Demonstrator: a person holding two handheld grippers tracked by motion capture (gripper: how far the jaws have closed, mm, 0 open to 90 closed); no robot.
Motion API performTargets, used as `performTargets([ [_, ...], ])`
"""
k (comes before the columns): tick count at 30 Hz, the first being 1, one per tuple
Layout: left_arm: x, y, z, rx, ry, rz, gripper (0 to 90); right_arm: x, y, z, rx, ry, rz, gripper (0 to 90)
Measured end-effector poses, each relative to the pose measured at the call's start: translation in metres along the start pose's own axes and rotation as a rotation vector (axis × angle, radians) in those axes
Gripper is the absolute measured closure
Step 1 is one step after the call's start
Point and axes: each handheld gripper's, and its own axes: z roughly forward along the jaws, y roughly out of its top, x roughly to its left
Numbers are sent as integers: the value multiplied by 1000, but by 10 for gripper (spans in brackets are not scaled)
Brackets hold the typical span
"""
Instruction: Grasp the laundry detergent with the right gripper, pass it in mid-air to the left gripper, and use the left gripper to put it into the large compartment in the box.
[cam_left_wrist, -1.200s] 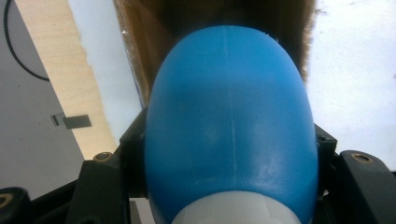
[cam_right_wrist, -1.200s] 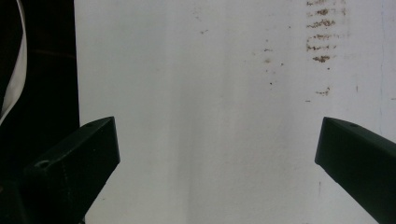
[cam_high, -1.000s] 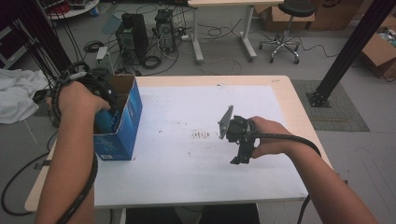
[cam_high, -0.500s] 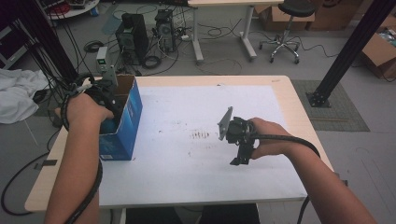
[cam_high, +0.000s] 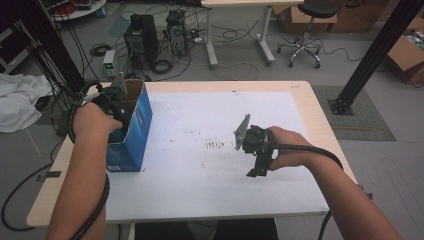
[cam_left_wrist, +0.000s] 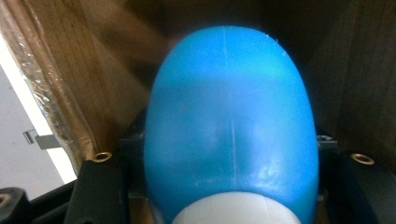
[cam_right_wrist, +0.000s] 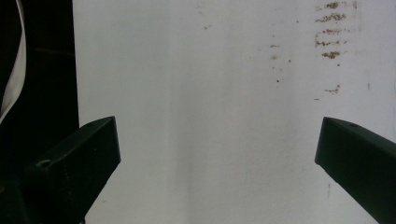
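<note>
My left gripper (cam_high: 116, 102) is down inside the box (cam_high: 131, 131), jaws clamped on a blue bottle (cam_left_wrist: 231, 126) that sits between them, white cap nearest the camera. Its smooth, rounded sides could slip as I lift, or the bottle could catch on the cardboard wall beside the jaws. My right gripper (cam_right_wrist: 219, 154) hangs over the table (cam_right_wrist: 210, 93), jaws wide apart and holding nothing.
</note>
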Motion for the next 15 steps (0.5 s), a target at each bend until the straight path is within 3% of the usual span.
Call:
performTargets([
  [15, -2, -2, -1, 17, 1, -15, 359, 1, 0, 4, 5, 1, -2, 0],
])
